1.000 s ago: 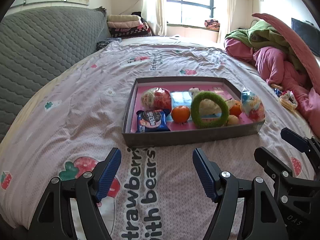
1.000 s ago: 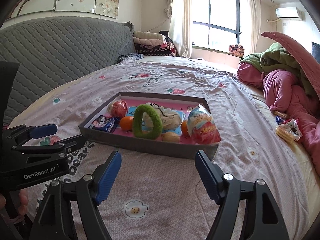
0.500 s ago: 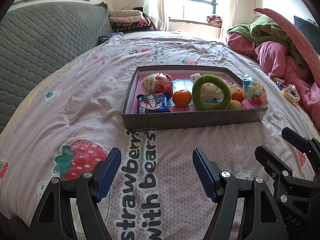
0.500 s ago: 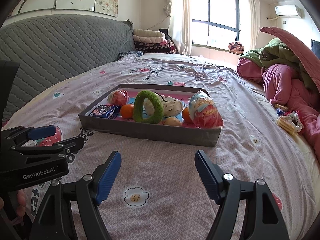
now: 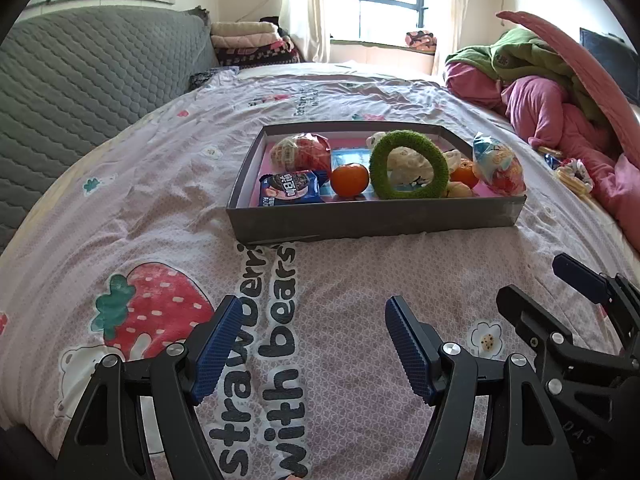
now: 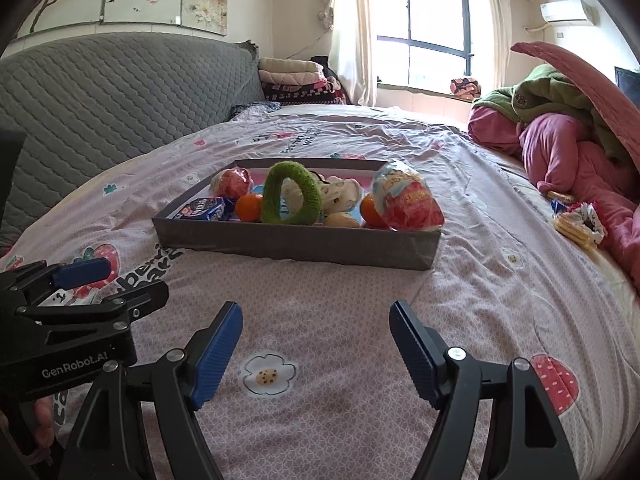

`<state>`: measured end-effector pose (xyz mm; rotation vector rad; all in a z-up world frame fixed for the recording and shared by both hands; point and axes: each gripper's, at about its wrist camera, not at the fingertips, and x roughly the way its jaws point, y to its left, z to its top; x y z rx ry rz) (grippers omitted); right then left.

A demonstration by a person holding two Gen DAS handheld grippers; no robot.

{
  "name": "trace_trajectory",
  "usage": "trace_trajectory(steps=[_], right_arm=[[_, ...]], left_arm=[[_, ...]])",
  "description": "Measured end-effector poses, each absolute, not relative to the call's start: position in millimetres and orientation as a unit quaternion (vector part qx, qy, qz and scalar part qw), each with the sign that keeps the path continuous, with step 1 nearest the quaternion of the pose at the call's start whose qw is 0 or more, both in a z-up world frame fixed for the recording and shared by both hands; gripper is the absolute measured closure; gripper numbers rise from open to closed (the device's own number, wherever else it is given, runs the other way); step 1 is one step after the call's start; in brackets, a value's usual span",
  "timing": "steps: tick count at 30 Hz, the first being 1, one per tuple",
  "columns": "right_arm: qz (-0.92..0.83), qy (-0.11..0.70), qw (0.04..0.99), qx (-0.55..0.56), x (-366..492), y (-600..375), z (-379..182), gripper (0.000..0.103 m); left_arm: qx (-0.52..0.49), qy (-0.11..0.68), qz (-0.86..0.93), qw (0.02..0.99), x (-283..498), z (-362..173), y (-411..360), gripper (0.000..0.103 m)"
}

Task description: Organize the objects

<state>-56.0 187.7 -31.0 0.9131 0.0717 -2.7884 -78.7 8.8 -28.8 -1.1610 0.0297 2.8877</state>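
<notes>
Hovering over the bedsheet (image 5: 360, 92), both grippers — left (image 5: 310, 346), right (image 6: 316, 350) — gape wide, empty, short of the tray (image 5: 372, 220).

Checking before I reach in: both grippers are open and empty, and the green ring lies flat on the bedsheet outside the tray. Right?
Not quite. The green ring stands on edge inside the tray, among the snacks, not flat on the bedsheet; the left wrist view shows it. The rest holds: the left gripper and the right gripper are both open and empty.
</notes>
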Motion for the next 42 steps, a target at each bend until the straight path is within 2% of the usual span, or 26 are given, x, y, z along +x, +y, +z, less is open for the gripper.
trace_trajectory(steps=[42], right_arm=[[-0.944,0.015,0.111,0.309,-67,192,-51,0.028]], left_arm=[[-0.381,-0.002,0.924,0.014,-95,-57,5,0.028]])
